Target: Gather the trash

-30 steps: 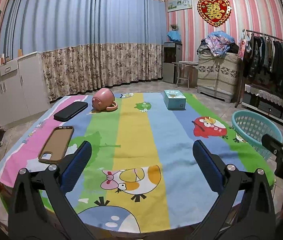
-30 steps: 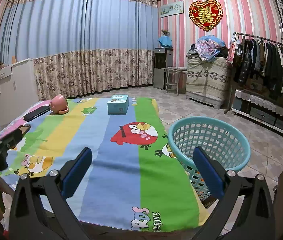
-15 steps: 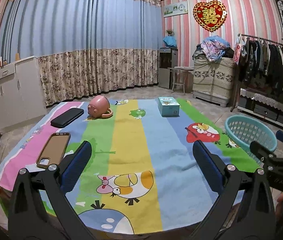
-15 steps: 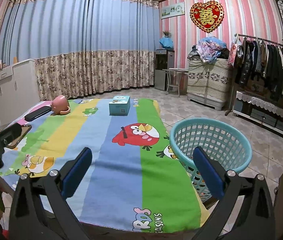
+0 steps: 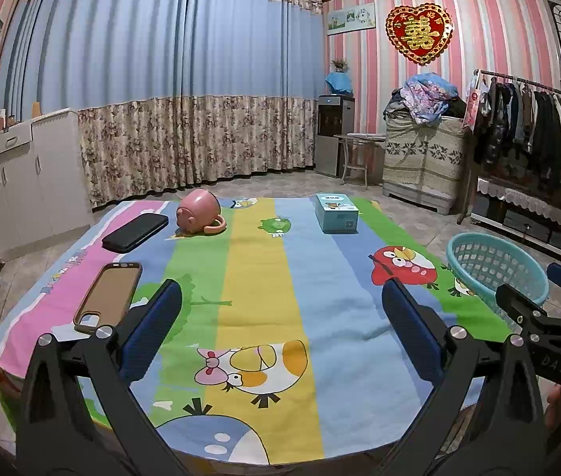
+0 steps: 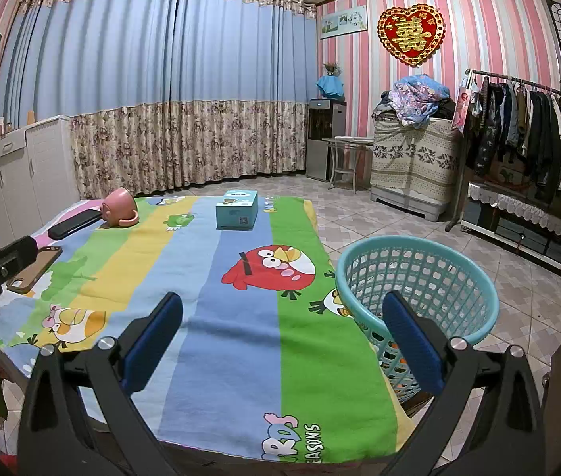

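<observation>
Reading cloth (image 6: 241, 357) print "SEASONS" | L gripper (image 5: 280, 329) & R gripper (image 6: 280, 329) agape

A: The cloth (image 5: 256, 285) on the tabletop?
B: Pink, green, yellow and blue stripes with cartoon birds.
A: At two o'clock?
B: A teal lattice basket (image 6: 419, 277). Pink mug (image 5: 197, 214), light-blue box (image 5: 336, 218).

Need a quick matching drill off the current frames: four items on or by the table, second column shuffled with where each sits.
Things:
1. pink mug
2. teal box
3. phone case
4. teal basket

Places:
A. on the floor off the table's right edge
B. far end, on the blue stripe
C. tipped on its side at the far end, next to the black case
D. near left, on the pink stripe

Pairs: 1-C, 2-B, 3-D, 4-A
</observation>
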Demonstrator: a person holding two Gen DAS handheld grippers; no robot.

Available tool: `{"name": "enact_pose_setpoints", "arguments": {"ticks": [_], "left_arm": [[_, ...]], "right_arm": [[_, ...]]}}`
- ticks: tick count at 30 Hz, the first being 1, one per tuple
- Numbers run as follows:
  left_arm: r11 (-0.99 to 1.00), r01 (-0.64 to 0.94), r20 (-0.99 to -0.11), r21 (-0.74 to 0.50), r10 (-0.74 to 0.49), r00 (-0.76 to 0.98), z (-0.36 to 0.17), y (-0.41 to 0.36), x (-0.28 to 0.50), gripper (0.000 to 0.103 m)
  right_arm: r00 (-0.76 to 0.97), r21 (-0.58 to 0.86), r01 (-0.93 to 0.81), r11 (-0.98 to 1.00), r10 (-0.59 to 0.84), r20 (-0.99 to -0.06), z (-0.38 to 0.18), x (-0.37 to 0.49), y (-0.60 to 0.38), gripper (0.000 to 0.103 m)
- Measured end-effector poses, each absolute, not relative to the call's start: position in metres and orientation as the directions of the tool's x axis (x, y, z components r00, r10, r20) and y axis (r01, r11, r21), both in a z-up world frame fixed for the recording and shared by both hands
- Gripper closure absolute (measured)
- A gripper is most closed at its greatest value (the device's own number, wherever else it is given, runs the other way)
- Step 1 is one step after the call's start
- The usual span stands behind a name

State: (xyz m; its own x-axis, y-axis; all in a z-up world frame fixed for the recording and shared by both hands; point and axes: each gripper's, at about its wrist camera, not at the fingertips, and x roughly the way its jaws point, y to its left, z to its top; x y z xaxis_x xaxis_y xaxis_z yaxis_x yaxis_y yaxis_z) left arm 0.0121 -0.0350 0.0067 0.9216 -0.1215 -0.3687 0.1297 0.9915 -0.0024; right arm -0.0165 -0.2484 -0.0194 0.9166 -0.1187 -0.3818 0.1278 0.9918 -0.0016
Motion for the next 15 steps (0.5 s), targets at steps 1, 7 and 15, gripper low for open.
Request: {"name": "enact_pose_setpoints", "arguments": {"ticks": [1,7,15], "left_arm": [[0.992,0.130,-0.368,-0.001,-0.121,0.922,0.0067,-0.0352,0.0120,0.005],[0.992,0.126,-0.359,0.013,-0.113,0.926,0.0084,-0.0347,0.0102,0.005],[0.992,0.125,-0.357,0.013,-0.112,0.928,0.0095,-0.0337,0.0100,0.005]], "right_arm": [[0.917,-0.002,0.129,0.992,-0.120,-0.380,-0.0194,-0.0165,-0.2485,0.004],[0.917,-0.001,0.130,0.992,-0.120,-0.379,-0.0195,-0.0169,-0.2481,0.004],[0.918,-0.003,0.129,0.992,-0.120,-0.378,-0.0189,-0.0170,-0.2482,0.004]]}}
